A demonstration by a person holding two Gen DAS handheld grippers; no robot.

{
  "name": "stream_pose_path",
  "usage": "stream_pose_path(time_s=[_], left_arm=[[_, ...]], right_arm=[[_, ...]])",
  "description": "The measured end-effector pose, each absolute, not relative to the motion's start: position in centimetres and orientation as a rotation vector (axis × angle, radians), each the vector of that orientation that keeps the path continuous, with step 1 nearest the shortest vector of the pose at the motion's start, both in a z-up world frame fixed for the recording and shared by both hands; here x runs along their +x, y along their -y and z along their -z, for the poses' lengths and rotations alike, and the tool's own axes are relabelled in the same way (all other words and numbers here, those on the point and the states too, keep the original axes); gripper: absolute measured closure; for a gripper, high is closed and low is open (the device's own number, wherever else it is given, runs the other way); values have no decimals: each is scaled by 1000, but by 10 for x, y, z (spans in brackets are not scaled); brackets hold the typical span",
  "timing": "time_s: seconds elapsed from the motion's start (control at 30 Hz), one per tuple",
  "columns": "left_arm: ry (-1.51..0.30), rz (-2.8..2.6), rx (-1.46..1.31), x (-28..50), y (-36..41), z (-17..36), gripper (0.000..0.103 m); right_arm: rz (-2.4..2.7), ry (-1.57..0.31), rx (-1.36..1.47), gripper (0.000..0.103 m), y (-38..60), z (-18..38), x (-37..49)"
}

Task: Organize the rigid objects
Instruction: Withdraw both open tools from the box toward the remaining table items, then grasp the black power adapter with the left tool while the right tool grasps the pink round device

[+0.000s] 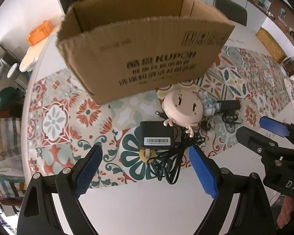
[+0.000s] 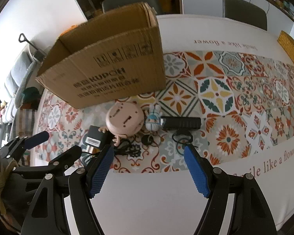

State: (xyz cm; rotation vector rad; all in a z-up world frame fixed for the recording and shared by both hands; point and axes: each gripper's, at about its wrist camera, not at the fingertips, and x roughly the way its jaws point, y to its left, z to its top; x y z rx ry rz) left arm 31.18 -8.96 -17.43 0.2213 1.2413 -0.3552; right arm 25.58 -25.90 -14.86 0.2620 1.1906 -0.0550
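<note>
Left gripper [image 1: 145, 168] nearest, jaws wide apart, empty, hovering just short of the black power adapter [image 1: 156, 137]. Adapter lies flat on the patterned tablecloth [image 1: 54, 117], barcode label up, plug prongs toward the camera, thin cord [image 1: 172, 162] tangled loose beside it. Judged dense, rigid, smooth plastic: pinch across the flat sides of the brick, not the cord, which will drag. Pink round figurine [image 1: 183, 108] touches its far corner, probably hollow and light. Blue-haired figurine [image 2: 153, 120] and black cylinder [image 2: 181, 123] sit beyond. Cardboard box [image 1: 139, 49] behind, open. Right gripper [image 2: 149, 166] also spread wide, empty.
</note>
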Motion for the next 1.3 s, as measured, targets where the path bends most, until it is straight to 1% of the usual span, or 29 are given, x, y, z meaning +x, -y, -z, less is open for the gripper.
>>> stream_pose_path(time_s=[0.3,0.4,0.73,1.13,1.23,1.3], left_arm=[[-1304,360,227,325,99,201,13],[-1321,352,229,331,102,209,17],[-1370,344,206,346,108,233,21],[-1399,347,171,359,114,249,38],[-1379,350,186,356,117,251,47],[-1377,360,175,352,120,251,48]], right_arm=[[64,-1239,277,29,264,173,261],[66,-1257,287,29,265,181,263],[82,-1281,305,29,273,194,268],[73,-1299,309,29,272,203,276],[70,-1302,306,29,271,203,276],[71,-1305,301,29,271,204,276]])
